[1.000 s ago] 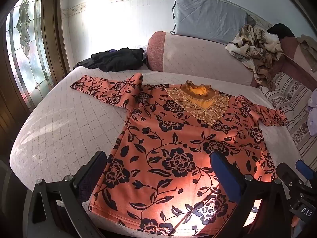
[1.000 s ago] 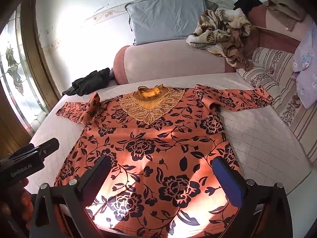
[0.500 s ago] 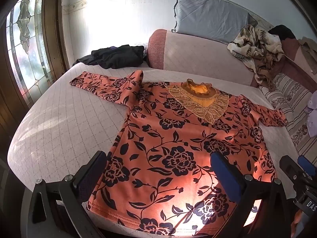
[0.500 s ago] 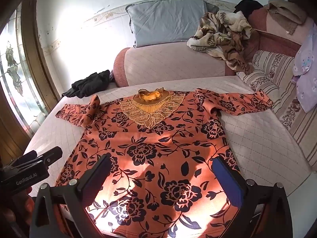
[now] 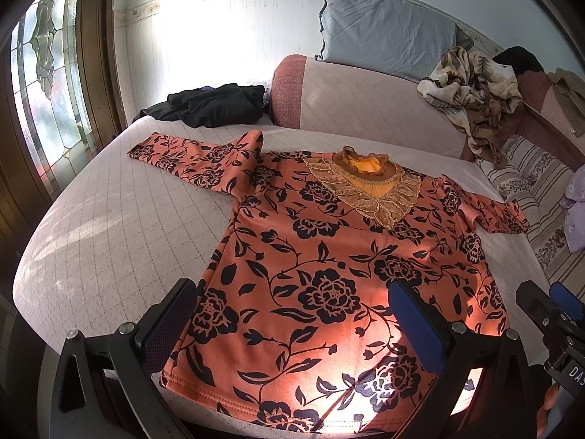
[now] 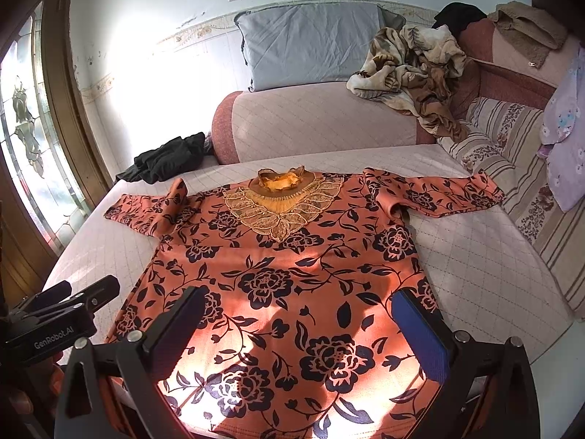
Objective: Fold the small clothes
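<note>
An orange top with black flowers [image 5: 329, 256] lies spread flat, front up, on the quilted bed [image 5: 109, 219], with a gold lace collar [image 5: 369, 186] and both sleeves out to the sides. It also shows in the right wrist view [image 6: 292, 285]. My left gripper [image 5: 292, 314] is open and empty above the hem's left part. My right gripper [image 6: 299, 325] is open and empty above the hem's right part. The left sleeve [image 6: 146, 208] has a fold standing up at the shoulder.
A black garment [image 5: 212, 106] lies at the bed's far left corner. A pink bolster [image 6: 321, 124], a grey pillow [image 6: 310, 44] and a crumpled brown blanket [image 6: 413, 69] sit behind. A striped cushion [image 6: 519, 168] lies on the right. A stained-glass window [image 5: 40, 84] is on the left.
Both grippers have drawn back and risen slightly, so the top sits a little farther off in both views. The top has not moved.
</note>
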`<state>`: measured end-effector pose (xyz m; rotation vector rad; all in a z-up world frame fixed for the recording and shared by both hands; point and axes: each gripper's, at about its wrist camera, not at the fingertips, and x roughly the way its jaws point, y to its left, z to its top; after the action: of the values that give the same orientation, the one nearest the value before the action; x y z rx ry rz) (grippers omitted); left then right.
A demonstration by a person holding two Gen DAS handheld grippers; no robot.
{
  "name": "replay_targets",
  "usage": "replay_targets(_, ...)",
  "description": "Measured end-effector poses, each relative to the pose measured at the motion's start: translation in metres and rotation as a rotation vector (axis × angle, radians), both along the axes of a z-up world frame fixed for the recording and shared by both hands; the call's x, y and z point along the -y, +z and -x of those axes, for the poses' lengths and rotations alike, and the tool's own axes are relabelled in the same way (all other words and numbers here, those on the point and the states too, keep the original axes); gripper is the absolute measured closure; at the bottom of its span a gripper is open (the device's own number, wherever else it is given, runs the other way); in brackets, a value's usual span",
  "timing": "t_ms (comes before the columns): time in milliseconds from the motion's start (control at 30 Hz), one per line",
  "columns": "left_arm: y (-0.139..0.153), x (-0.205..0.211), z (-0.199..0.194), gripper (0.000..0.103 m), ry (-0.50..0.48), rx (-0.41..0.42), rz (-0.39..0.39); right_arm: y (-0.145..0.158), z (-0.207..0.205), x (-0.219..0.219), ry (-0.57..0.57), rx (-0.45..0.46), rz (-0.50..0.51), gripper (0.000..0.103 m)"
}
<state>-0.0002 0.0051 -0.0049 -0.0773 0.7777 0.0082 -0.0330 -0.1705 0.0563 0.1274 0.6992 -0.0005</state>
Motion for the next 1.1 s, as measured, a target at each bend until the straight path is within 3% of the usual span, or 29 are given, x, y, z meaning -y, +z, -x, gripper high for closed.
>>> replay_targets(1100, 0.0034, -0.0018, 0.0025, 0.0, -0.005, -0.004, 0.007, 0.0041, -0.0004, -0.0039, 0.001, 0.002, 0.006, 0.0)
